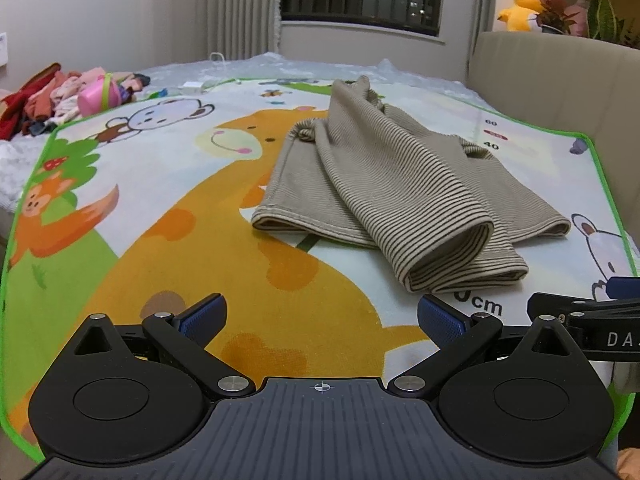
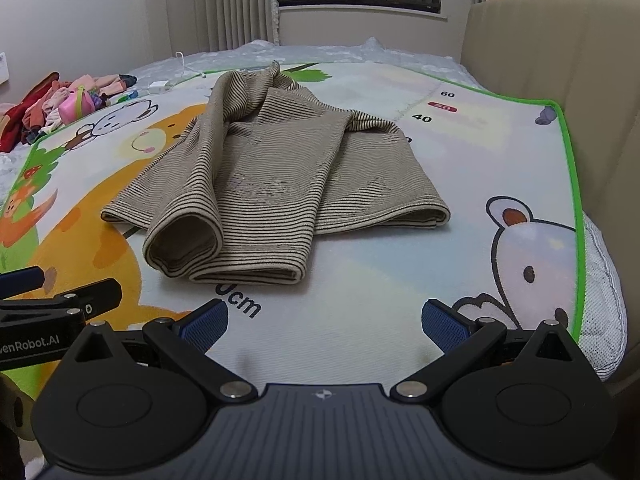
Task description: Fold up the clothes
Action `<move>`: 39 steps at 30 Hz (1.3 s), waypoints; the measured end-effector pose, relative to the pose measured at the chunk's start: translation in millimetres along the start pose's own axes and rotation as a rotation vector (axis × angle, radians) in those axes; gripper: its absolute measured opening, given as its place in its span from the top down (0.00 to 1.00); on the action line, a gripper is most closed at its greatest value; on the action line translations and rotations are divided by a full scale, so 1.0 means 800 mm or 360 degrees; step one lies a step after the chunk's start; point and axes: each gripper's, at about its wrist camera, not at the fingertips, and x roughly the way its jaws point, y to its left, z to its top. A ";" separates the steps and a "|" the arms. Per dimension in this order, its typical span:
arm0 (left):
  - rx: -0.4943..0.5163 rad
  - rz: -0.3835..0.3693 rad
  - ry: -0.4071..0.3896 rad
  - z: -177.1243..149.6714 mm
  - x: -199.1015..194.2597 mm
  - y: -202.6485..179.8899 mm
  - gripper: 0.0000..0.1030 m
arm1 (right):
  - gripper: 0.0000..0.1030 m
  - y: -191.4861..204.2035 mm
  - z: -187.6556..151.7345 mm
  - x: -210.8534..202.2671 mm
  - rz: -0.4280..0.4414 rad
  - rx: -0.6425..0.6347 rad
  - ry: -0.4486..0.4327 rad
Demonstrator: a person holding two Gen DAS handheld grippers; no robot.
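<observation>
Striped garment (image 2: 264, 184) lies ahead on the mat (image 2: 500, 152), long axis running away. Right gripper (image 2: 324, 322) nearer than left gripper (image 1: 320, 320); both fingers wide, empty.

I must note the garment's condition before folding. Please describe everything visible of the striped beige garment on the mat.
The striped garment is beige with thin dark stripes, a ribbed knit by its look. It lies crumpled on the cartoon mat, unfolded: one sleeve is draped diagonally across the body, its open cuff nearest the cameras. The hems look stitched. Only the mat touches it; both grippers are apart from it.
</observation>
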 end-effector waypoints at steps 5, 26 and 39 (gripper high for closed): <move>-0.0004 -0.0017 -0.0013 0.000 -0.003 -0.001 0.00 | 0.00 0.000 0.001 -0.002 -0.0001 0.0000 -0.0014; -0.0020 -0.0027 -0.0006 -0.003 -0.004 0.002 0.00 | 0.00 0.003 0.002 -0.003 0.0005 -0.0021 -0.0023; -0.0023 -0.0033 -0.0007 -0.006 -0.005 0.004 0.00 | 0.00 0.004 0.001 -0.004 0.0003 -0.0023 -0.0022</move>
